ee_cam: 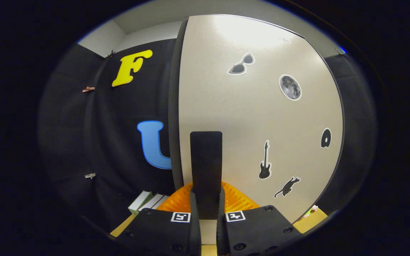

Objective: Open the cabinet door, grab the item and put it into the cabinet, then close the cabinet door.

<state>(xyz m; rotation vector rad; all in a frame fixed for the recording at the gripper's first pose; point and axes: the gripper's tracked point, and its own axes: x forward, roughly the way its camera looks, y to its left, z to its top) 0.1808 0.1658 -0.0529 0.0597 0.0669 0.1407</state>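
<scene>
Cabinet door handle pinched, door at the swing stage

Cabinet door handle (206,167), a flat black upright bar, stands between the two fingertips of the gripper (208,209), which close in on its lower end from both sides; both pads look pressed on it. Just beyond the fingers an orange ribbed item (238,201) shows on either side of the handle, low against the foot of the door, resting on the tan table (311,220). Off to the left of it lie a few pale boxes (144,201). The cream cabinet door (255,117), dotted with stickers, rises right ahead, its dark edge (174,106) to the left. My judgement: this is a door step, opening or closing I cannot tell. The next move calls for keeping the pinch firm and following the hinge arc.
</scene>
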